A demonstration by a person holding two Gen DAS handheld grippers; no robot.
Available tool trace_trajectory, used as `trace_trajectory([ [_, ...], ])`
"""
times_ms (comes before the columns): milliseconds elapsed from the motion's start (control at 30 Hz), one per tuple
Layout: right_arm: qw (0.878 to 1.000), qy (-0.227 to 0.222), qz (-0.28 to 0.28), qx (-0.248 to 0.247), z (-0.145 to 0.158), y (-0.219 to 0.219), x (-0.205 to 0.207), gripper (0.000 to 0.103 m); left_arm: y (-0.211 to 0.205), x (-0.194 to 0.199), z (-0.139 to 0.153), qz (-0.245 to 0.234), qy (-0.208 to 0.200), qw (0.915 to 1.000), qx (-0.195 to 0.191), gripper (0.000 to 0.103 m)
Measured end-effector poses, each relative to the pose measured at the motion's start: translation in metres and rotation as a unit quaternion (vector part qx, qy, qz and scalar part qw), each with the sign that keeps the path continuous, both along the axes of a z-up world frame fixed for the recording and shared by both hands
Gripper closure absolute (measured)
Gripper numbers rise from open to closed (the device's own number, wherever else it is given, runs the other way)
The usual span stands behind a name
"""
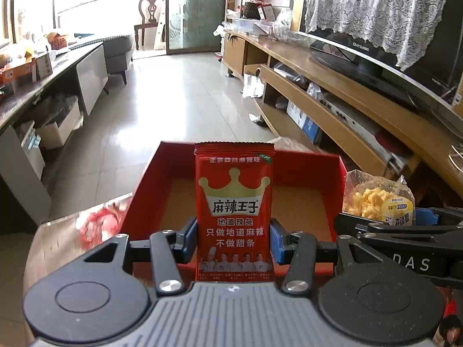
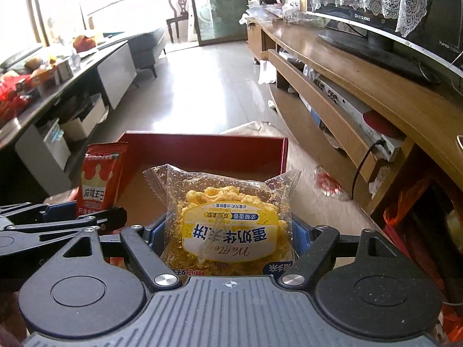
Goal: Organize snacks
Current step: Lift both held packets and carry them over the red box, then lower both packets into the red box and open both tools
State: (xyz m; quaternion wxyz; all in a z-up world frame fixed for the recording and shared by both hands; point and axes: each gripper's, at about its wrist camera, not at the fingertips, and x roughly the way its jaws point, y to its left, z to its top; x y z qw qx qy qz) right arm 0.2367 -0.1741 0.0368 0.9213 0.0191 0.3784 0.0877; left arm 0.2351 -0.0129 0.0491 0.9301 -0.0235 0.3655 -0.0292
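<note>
Carry step: left hand-held gripper [image 1: 233,241] clamped on spicy-strip packet [image 1: 234,211], right hand-held gripper [image 2: 230,238] clamped on waffle packet [image 2: 228,217], red box [image 1: 162,173] just ahead; next, lower and release inside.

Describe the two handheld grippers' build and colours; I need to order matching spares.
Both match: the left gripper and right gripper have black linkage arms with silver pivot screws, blue finger pads, round black side discs and a ribbed grey body. One carries pale "DAS" lettering.
</note>
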Motion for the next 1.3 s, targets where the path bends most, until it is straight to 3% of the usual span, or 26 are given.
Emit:
trace_trajectory([
  [567,1.000,0.021,-0.009,-0.003,-0.029,0.015,0.057,0.019,0.006,0.062,-0.032,0.024,0.025,0.9993,0.013,0.056],
  [1300,0.995,0.043,0.023,-0.087,-0.060,0.043,0.064,0.019,0.007,0.072,-0.079,0.039,0.086,0.9931,0.070,0.053],
])
